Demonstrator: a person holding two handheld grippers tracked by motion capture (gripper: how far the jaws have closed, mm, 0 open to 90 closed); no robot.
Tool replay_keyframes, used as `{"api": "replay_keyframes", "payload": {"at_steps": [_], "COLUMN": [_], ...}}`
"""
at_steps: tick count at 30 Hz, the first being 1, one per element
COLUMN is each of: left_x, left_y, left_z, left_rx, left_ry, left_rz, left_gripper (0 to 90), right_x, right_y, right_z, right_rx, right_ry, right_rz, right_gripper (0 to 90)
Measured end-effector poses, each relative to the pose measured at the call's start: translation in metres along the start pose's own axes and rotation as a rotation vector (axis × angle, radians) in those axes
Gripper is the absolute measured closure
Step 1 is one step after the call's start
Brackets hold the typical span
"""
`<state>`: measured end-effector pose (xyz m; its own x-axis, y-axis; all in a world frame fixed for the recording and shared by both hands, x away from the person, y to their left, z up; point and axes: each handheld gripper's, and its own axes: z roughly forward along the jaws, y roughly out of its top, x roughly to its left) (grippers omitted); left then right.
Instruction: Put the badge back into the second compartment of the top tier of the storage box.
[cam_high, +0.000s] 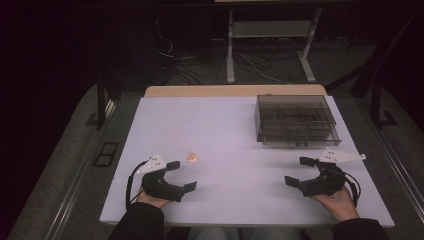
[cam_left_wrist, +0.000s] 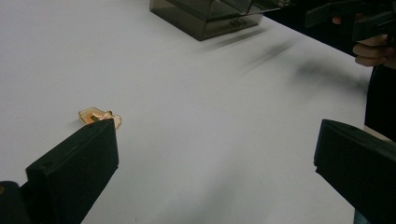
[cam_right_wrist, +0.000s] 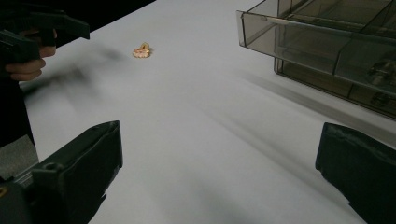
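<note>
**Dim room, pale tabletop**

A white tabletop (cam_high: 240, 125) stands in the middle of a dark room, its far edge showing a strip of light wood (cam_high: 235, 90). Grey carpeted floor (cam_high: 65, 165) spreads to either side, with a metal floor rail (cam_high: 82, 172) running along the left. Behind the tabletop, the white legs of another desk (cam_high: 230, 55) rise from the floor amid a tangle of loose cables (cam_high: 190, 62). The surroundings fall off into deep shadow; light lies mostly on the tabletop.
</note>
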<state>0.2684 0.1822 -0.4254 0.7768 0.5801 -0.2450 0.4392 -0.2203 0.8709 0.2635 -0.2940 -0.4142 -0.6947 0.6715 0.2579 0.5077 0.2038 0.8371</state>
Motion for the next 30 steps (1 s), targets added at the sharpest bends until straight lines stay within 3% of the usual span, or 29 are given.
{"api": "replay_keyframes", "payload": {"at_steps": [13,30], "left_x": [-0.002,0.003], "left_y": [0.008,0.030], "left_z": [0.000,-0.003], "left_rx": [0.037,0.081], "left_ry": [-0.020,-0.011], "left_rz": [0.013,0.053], "left_gripper": [0.0,0.0], "right_x": [0.001,0.001], "right_y": [0.000,-0.001], "right_z": [0.000,0.001], "right_rx": [0.005,0.021], "right_ry": [0.002,0.009], "right_rz": [-0.001,-0.007], "right_gripper": [0.0,0.0]}}
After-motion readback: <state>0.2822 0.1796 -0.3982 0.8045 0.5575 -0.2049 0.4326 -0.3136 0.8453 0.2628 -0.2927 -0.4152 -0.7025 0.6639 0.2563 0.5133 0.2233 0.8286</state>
